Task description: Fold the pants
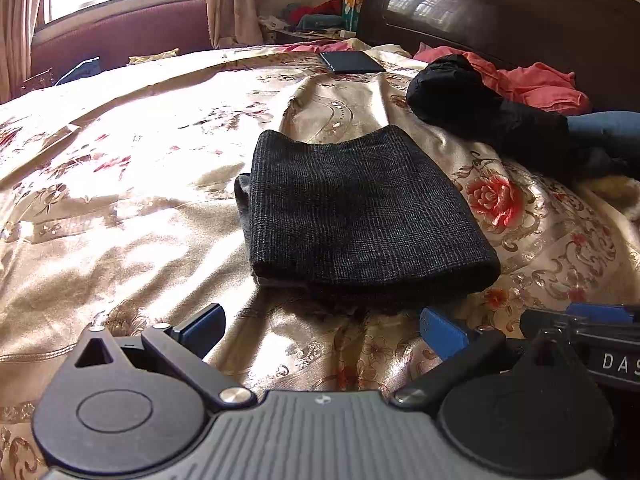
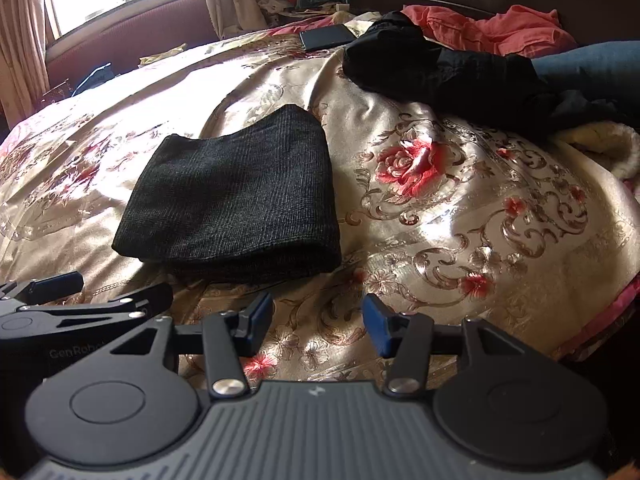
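Note:
Dark grey checked pants [image 1: 360, 208] lie folded into a compact rectangle on the floral gold bedspread [image 1: 120, 200]; they also show in the right wrist view [image 2: 236, 200]. My left gripper [image 1: 320, 328] is open and empty, just short of the fold's near edge. My right gripper [image 2: 316, 320] is open and empty, near and to the right of the pants. The right gripper shows at the left wrist view's right edge [image 1: 580, 320]; the left gripper shows at the right wrist view's left edge [image 2: 80, 292].
A heap of black clothes [image 2: 440, 72], red cloth [image 2: 500, 28] and blue denim [image 2: 592, 64] lies at the far right by the dark headboard [image 1: 520, 20]. A dark phone [image 1: 352, 62] lies at the far side. Window and curtains stand behind.

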The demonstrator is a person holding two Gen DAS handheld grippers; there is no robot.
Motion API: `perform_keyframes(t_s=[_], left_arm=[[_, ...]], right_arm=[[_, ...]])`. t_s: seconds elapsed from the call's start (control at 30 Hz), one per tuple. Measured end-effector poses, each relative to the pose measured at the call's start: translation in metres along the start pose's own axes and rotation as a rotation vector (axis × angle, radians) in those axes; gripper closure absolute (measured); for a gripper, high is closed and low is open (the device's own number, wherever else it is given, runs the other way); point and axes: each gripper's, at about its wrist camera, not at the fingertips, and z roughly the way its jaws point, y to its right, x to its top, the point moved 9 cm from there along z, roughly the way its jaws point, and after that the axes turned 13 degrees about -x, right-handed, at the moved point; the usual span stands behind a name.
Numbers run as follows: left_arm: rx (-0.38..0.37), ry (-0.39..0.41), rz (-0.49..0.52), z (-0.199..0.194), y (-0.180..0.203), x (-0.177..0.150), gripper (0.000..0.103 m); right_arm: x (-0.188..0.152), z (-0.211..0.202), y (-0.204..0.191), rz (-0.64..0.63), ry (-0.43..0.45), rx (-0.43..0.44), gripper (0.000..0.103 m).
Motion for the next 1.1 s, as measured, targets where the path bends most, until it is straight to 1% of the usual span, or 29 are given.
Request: perform_keyframes(t_s=[0.17,0.3,0.4,0.7,1.1], left_arm=[[0.001,-0.014,-0.006,-0.004,0.007,-0.006,0.0],[-0.004,-0.03,-0.044,-0.004,0.009,-0.014,0.0],[-0.013,-0.036,-0.051,-0.003,0.012,-0.016,0.0],[-0.017,-0.028,-0.051,-0.006,0.011,-0.014,0.0],[-0.011,-0.06,-0.085,0.001,0.01,-0.022,0.0]], right_arm=[[-0.008,-0.01,-0.001,-0.004,-0.02,-0.036,0.051],[-0.009,-0.013,0.002,-0.003,-0.03,-0.056,0.051],[-0.009,-0.016,0.003,-0.009,-0.032,-0.069,0.051],[-0.009,-0.017,0.003,0.015,-0.035,-0.06,0.051],[-0.013,-0.012,0.003,0.008,-0.059,-0.06,0.051]])
